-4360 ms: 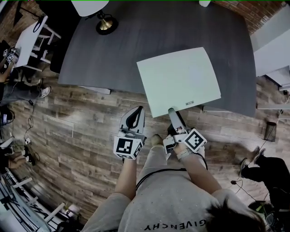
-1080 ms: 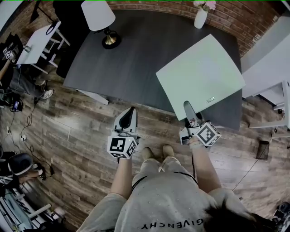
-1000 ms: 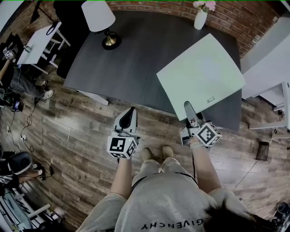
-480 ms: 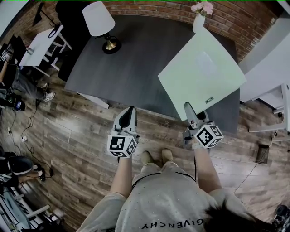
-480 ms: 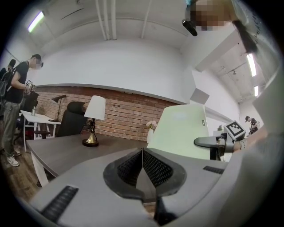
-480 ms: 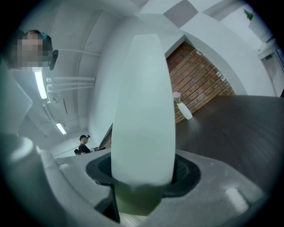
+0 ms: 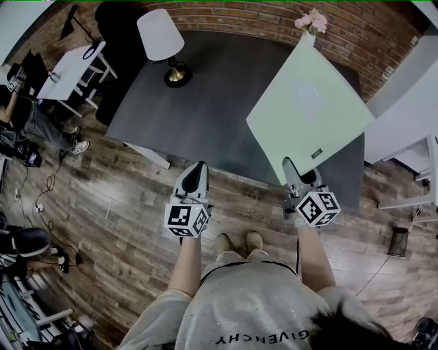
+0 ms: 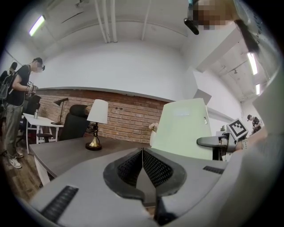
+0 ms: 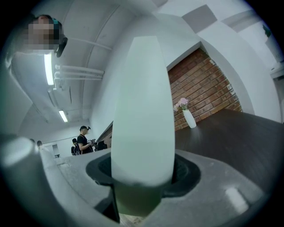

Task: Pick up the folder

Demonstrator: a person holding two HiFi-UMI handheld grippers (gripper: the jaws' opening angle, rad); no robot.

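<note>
Dark grey table fills the upper middle of the head view, with a white-shaded lamp at its upper left. Below its near edge, the left gripper has its jaws pressed together on nothing. Right of centre, the pale green folder tilts up off the table, its lower edge pinched by the right gripper. At the folder's top corner, pink flowers stand in a white vase.

I count one folder, one lamp, one vase, one dark tabletop, and two claws: left claw and right claw.
</note>
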